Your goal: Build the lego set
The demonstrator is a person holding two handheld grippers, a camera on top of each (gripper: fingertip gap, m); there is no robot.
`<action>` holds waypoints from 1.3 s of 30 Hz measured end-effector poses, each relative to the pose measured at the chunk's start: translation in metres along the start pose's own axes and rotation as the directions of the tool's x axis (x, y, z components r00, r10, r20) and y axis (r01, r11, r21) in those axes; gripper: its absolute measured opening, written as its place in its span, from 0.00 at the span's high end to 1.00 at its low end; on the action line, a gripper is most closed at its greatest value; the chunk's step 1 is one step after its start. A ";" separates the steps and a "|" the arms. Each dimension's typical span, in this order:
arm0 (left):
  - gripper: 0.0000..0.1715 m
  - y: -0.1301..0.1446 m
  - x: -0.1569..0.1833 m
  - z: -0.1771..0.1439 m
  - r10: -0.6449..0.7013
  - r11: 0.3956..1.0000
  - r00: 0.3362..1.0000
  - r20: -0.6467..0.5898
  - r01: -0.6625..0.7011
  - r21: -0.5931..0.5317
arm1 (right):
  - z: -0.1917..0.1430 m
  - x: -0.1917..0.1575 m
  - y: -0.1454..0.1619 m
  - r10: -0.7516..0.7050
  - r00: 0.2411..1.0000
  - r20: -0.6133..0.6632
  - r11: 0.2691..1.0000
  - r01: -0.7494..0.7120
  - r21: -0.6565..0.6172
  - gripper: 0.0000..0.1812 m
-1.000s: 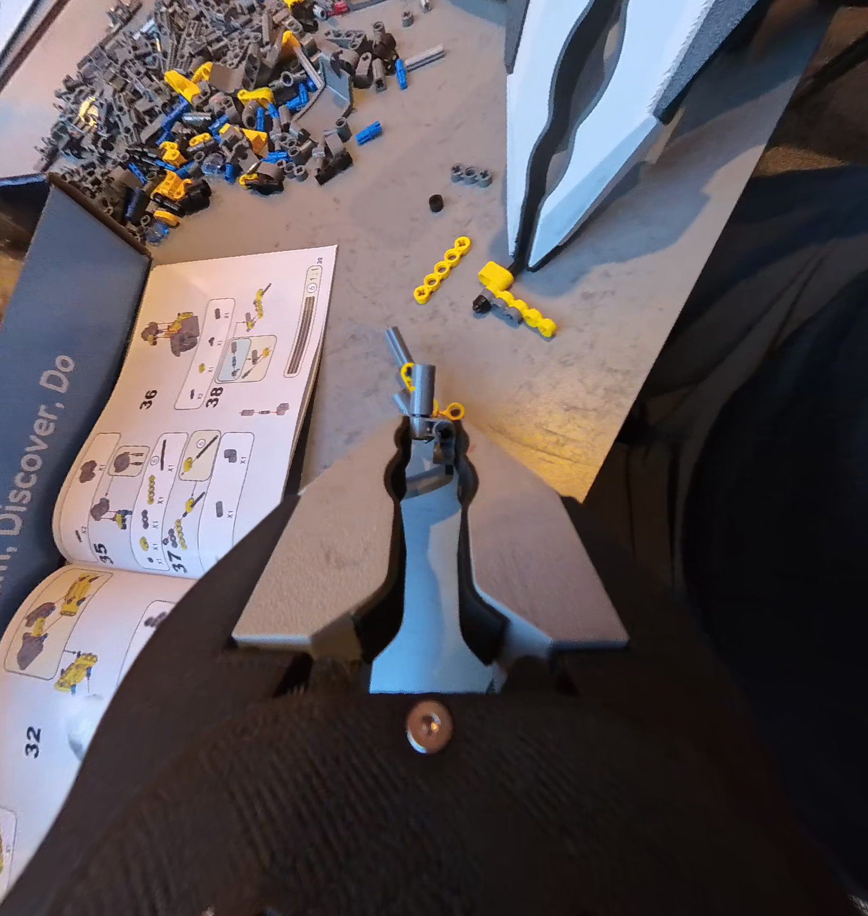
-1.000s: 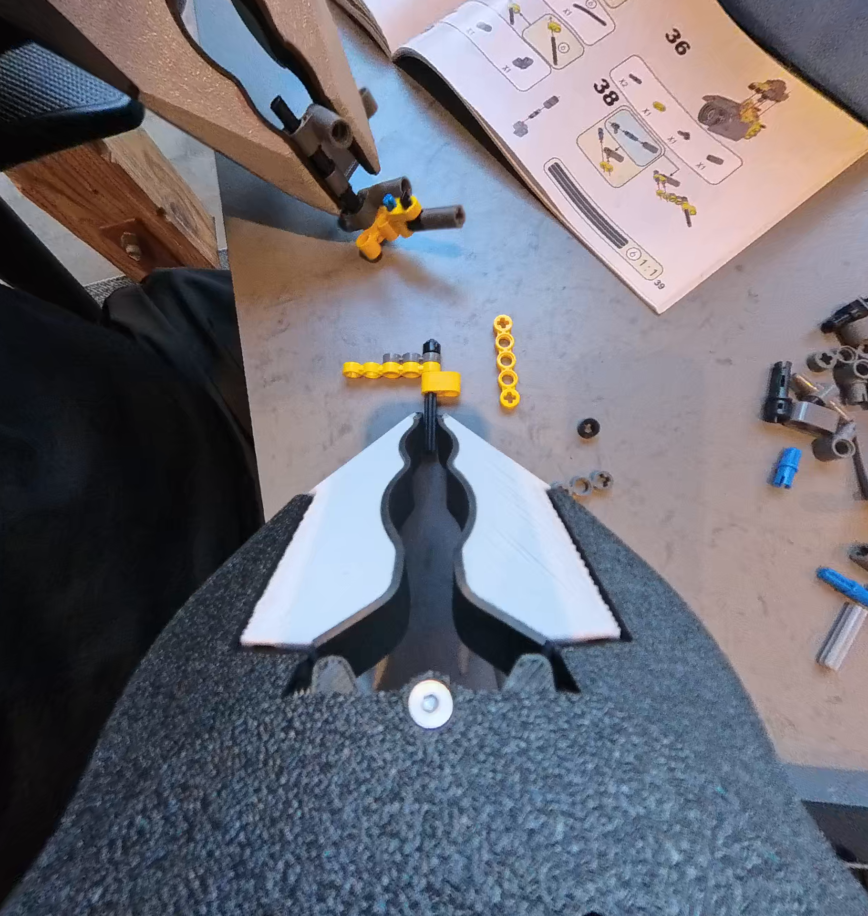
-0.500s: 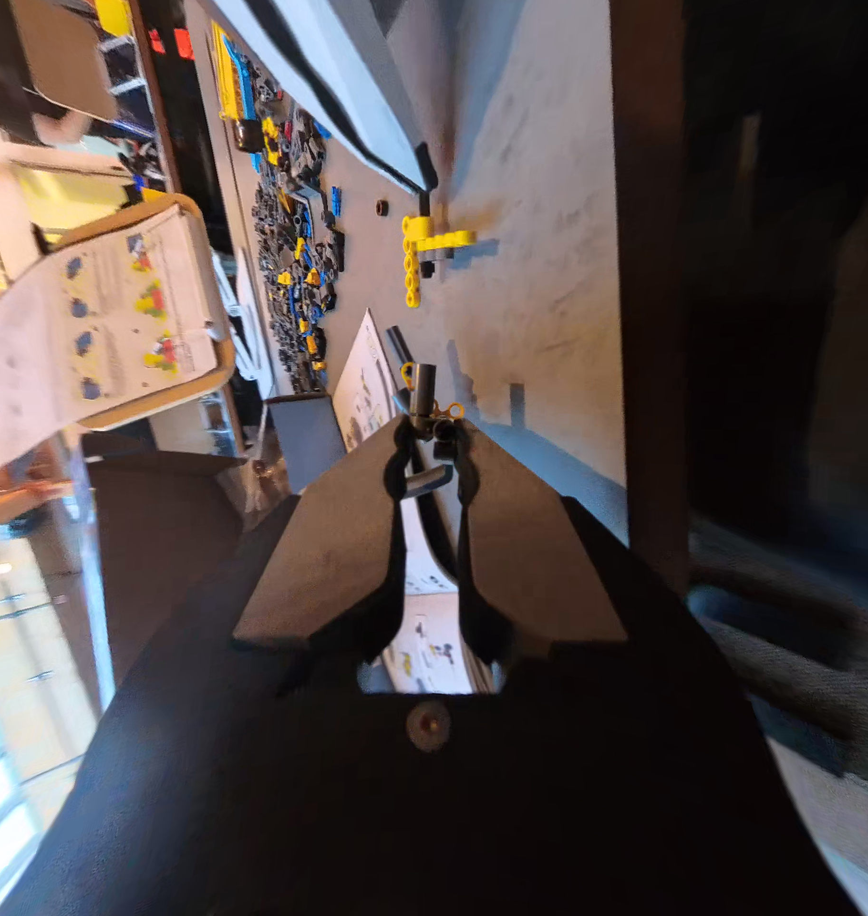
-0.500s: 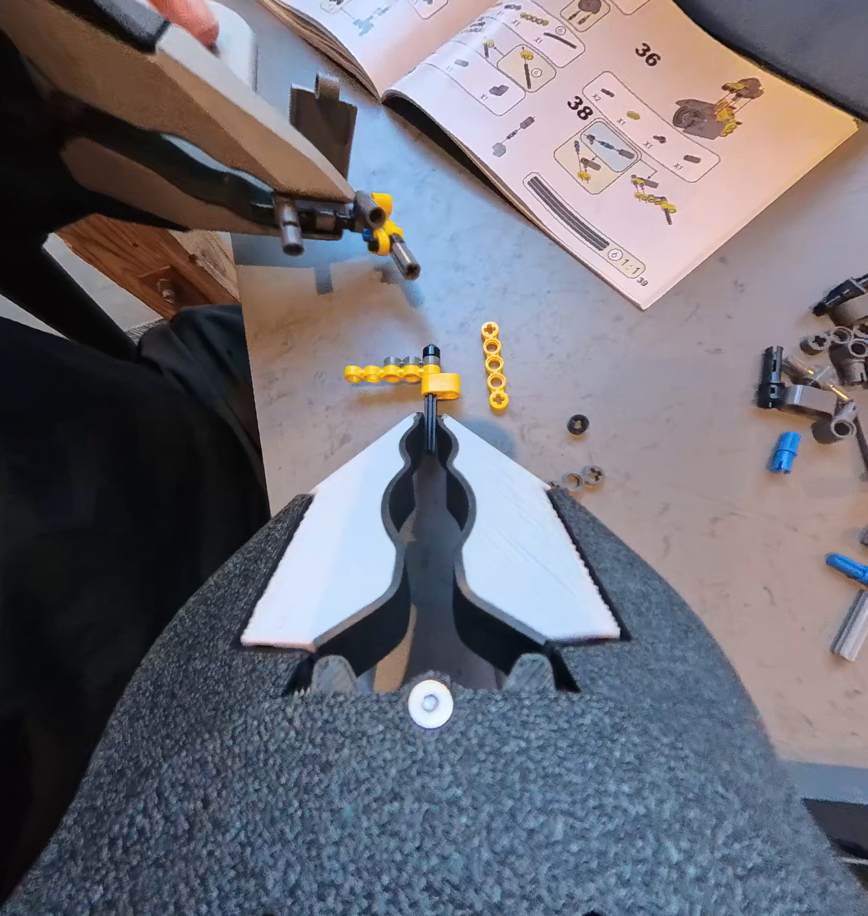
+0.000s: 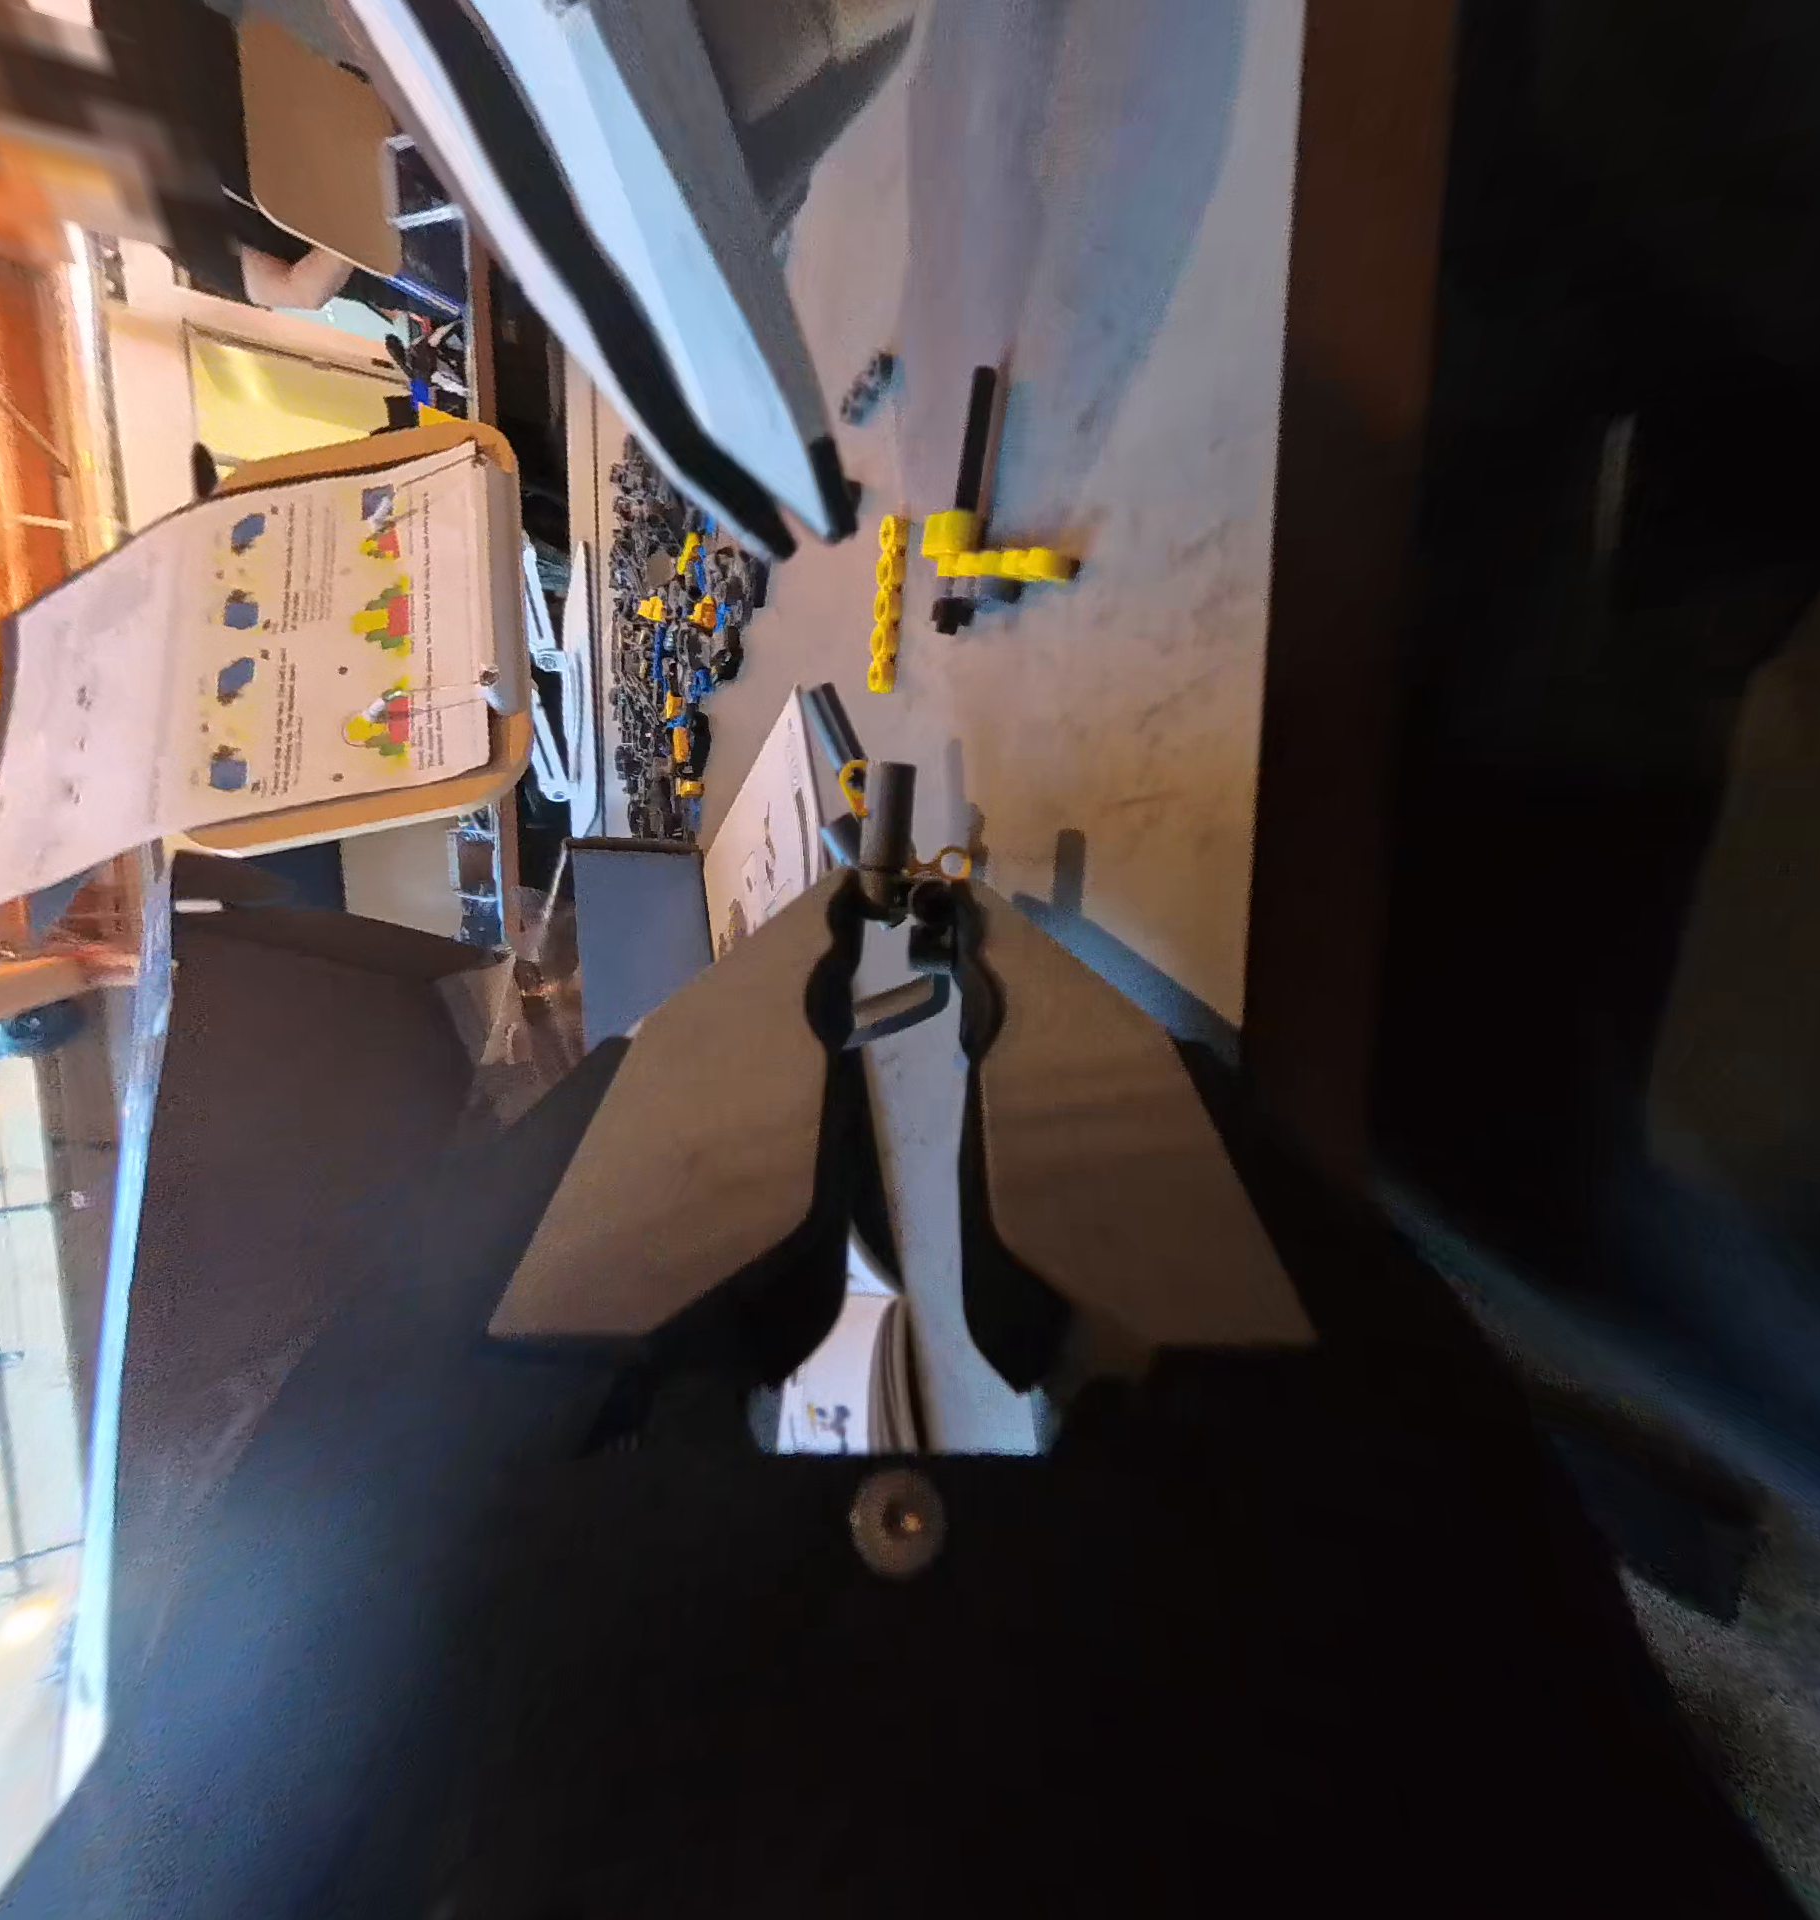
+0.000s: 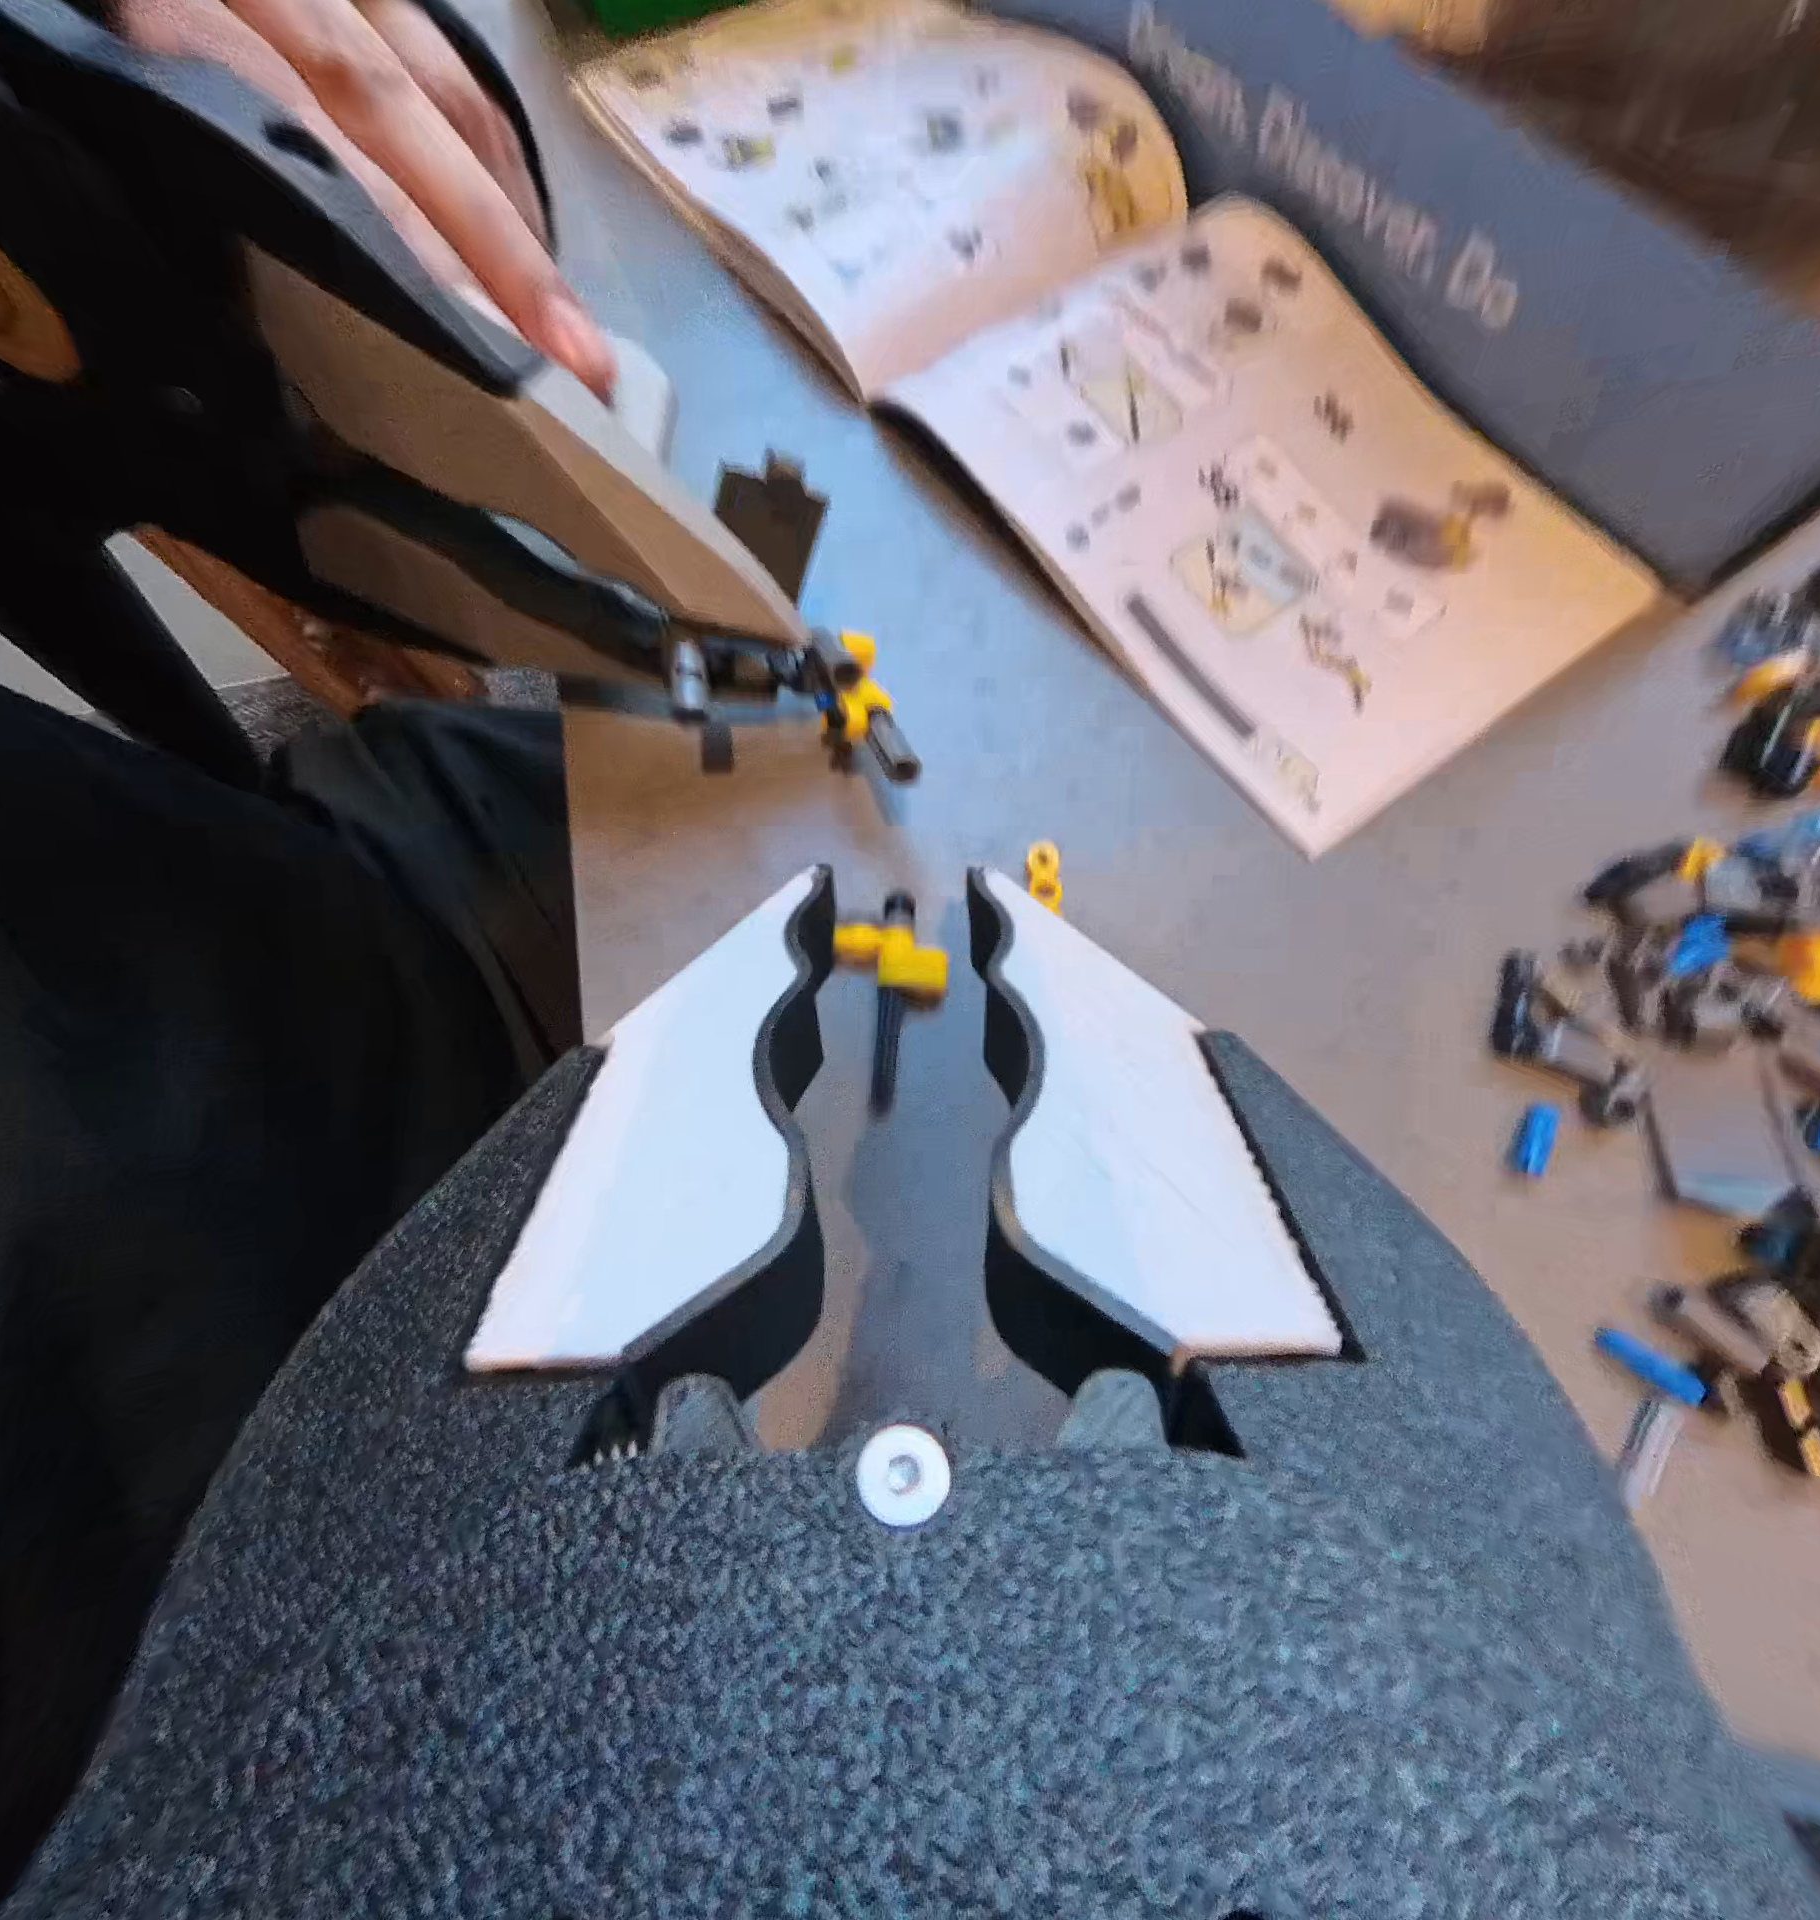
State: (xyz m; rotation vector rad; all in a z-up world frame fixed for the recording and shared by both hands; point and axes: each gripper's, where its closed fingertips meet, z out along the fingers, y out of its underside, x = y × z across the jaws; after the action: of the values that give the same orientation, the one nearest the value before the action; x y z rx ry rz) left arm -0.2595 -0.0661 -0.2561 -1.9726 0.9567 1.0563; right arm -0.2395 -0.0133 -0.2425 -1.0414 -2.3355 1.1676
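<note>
Small grey-and-yellow plastic brick assembly (image 5: 901,831) pinched at left gripper (image 5: 911,914) tips, lifted above grey tabletop (image 6: 1041,727); looks light, rigid, prone to twisting, best held by grey body. Below it, yellow elbow piece on black axle (image 6: 901,971) lying loose between spread fingers of right gripper (image 6: 898,904), untouched; thin axle likely slippery. Just right, short yellow beam (image 6: 1043,868). Far right, open instruction booklet (image 6: 1249,499), pile of loose pieces (image 6: 1737,1039).

I see a workshop-like hobby bench: grey table (image 6: 1145,831) bearing an instruction booklet (image 6: 1197,436), loose building-brick parts (image 6: 1716,1039) beside it.
</note>
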 end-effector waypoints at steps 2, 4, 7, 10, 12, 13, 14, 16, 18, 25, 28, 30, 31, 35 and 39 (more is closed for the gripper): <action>0.91 -0.002 0.000 0.001 -0.052 0.998 0.999 0.000 0.052 0.024 | 0.006 -0.003 -0.013 -0.080 0.997 0.004 0.997 0.080 0.014 0.86; 0.92 -0.002 0.001 0.001 -0.104 0.994 0.995 -0.014 0.104 0.041 | 0.018 -0.001 -0.017 -0.164 0.986 -0.011 0.986 0.164 -0.019 0.86; 0.91 0.001 0.001 0.000 -0.172 0.983 0.984 -0.042 0.174 0.051 | 0.034 0.000 -0.017 -0.255 0.967 -0.023 0.965 0.253 -0.067 0.88; 0.92 0.007 0.002 0.000 -0.300 0.951 0.950 -0.084 0.305 0.046 | 0.041 -0.001 -0.015 -0.327 0.944 -0.055 0.943 0.321 -0.092 0.94; 0.92 0.010 0.002 0.001 -0.386 0.919 0.915 -0.114 0.393 0.041 | 0.041 -0.001 -0.014 -0.354 0.931 -0.089 0.933 0.345 -0.099 0.95; 0.92 0.011 0.001 0.001 -0.409 0.909 0.904 -0.124 0.416 0.032 | 0.042 0.000 -0.013 -0.371 0.922 -0.109 0.927 0.360 -0.107 0.96; 0.92 0.012 0.001 0.001 -0.432 0.898 0.892 -0.134 0.439 0.023 | 0.043 0.000 -0.011 -0.396 0.909 -0.128 0.916 0.382 -0.121 0.96; 0.92 0.011 0.000 0.002 -0.479 0.873 0.864 -0.158 0.487 0.015 | 0.045 0.002 -0.007 -0.459 0.871 -0.173 0.887 0.437 -0.153 0.96; 0.92 0.011 0.000 0.003 -0.494 0.865 0.853 -0.167 0.502 0.007 | 0.044 0.003 -0.006 -0.498 0.842 -0.206 0.866 0.471 -0.169 0.96; 0.92 0.015 0.001 0.005 -0.449 0.892 0.885 -0.122 0.451 -0.009 | 0.022 0.005 -0.005 -0.416 0.890 -0.189 0.908 0.396 -0.135 0.93; 0.92 0.018 0.000 0.006 -0.398 0.917 0.914 -0.080 0.398 -0.014 | 0.003 0.008 0.006 -0.294 0.942 -0.162 0.954 0.279 -0.110 0.91; 0.92 0.018 0.000 0.006 -0.364 0.931 0.930 -0.055 0.364 -0.011 | -0.006 0.003 0.018 -0.183 0.978 -0.098 0.980 0.174 -0.099 0.90; 0.92 0.017 0.000 0.006 -0.352 0.936 0.935 -0.049 0.352 -0.007 | -0.008 0.002 0.024 -0.133 0.988 -0.081 0.987 0.125 -0.100 0.89; 0.91 0.017 -0.001 0.007 -0.339 0.941 0.940 -0.041 0.339 -0.002 | -0.005 0.004 0.040 -0.038 0.996 -0.077 0.991 0.028 -0.131 0.86; 0.91 0.018 -0.001 0.008 -0.335 0.942 0.942 -0.034 0.335 -0.004 | 0.004 0.001 0.037 -0.053 0.997 -0.062 0.989 0.043 -0.144 0.86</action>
State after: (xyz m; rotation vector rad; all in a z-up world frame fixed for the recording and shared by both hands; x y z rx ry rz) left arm -0.2777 -0.0684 -0.2625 -2.0655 0.6064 0.8297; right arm -0.2250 -0.0005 -0.2745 -1.0476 -2.4070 0.9455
